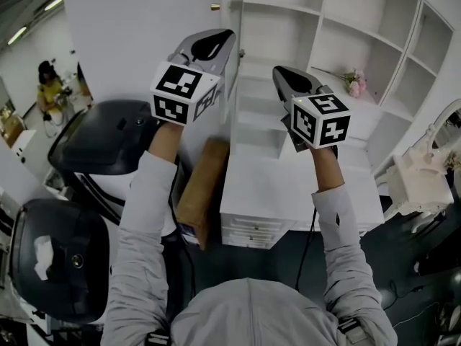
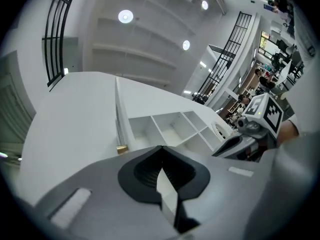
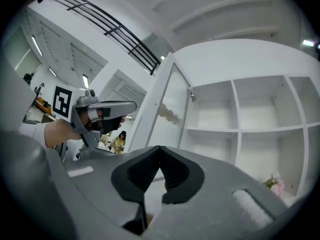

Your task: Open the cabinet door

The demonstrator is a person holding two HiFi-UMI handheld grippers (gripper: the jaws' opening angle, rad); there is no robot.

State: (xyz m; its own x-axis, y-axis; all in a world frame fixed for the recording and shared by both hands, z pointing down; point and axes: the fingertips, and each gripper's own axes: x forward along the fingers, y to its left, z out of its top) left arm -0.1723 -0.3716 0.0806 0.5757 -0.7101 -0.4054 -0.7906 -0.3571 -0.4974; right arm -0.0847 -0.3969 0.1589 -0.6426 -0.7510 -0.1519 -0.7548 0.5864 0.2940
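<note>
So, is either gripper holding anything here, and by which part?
Nothing is held: the left gripper and the right gripper both have their jaws shut with nothing between them.

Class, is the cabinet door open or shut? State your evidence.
Open. The door stands swung out to the left, leaving the shelves exposed.

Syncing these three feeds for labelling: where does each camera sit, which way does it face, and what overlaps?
Head view: on the person's head, looking steeply down at the white cabinet; both sleeves, left tool and right tool show.
Left gripper view: on the left tool, looking along its shut jaws at the brass knob; right tool at right.
Right gripper view: on the right tool, facing the open shelves; left tool at left.
Shared: all show the shelves.
</note>
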